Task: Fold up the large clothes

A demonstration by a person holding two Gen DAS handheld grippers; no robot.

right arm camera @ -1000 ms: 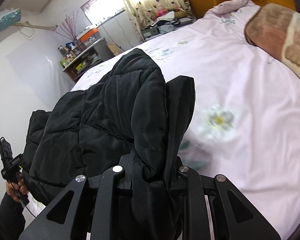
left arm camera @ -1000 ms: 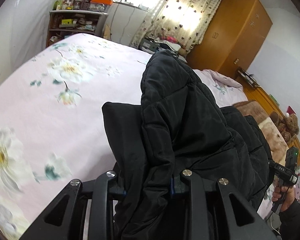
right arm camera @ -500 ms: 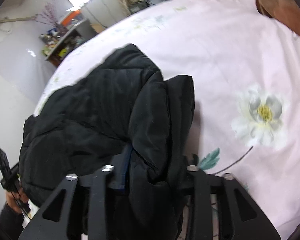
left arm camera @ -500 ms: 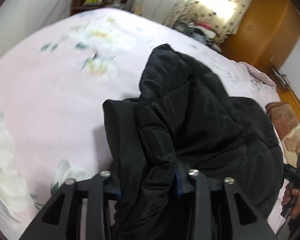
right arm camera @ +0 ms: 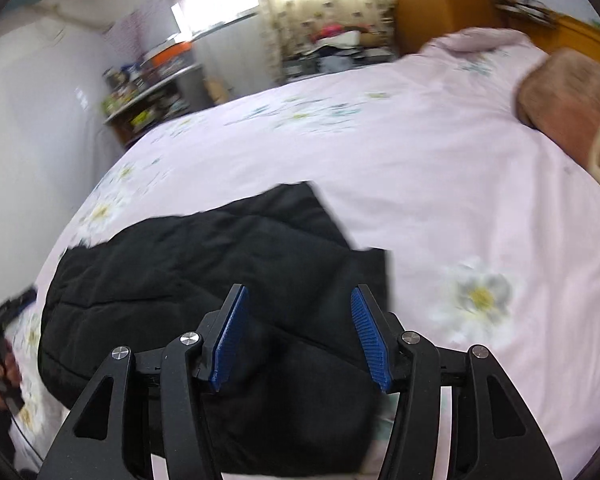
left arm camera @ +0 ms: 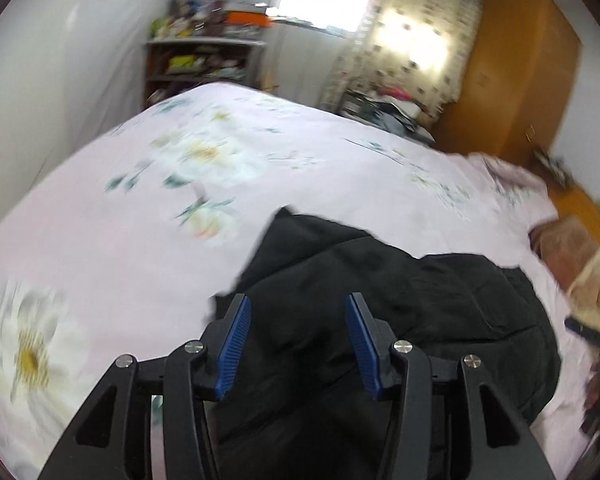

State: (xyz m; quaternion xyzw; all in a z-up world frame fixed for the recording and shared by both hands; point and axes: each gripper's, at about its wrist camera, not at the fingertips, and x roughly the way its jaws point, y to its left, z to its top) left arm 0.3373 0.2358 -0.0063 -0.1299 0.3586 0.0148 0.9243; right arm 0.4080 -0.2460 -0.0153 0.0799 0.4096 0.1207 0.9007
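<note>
Now my left tongs stand apart, their jaws having just been opening, the blue ribbed pads on either side of a clear gap with nothing pressed between them; the black padded jacket lies below and beyond them on the bed, filling the lower middle and lower right of the left wrist view. My right tongs are likewise spread, their jaws having also just been opening, and no cloth is pinched by their blue pads; the same jacket spreads across the lower left and lower middle of the right wrist view, one corner reaching up toward the centre of the frame. The bed's cover is pale pink, printed with large white flowers, and the jacket rests flat on it. A brown blanket sits at the upper right of the right wrist view, on the bed and well apart from the jacket. In the left wrist view a cluttered shelf stands at the upper left, a sunlit patterned curtain at the upper middle, and an orange wooden wardrobe at the upper right. Both views are blurred. At the lower right edge of the left wrist view the other handle shows only as a dark smear.
</note>
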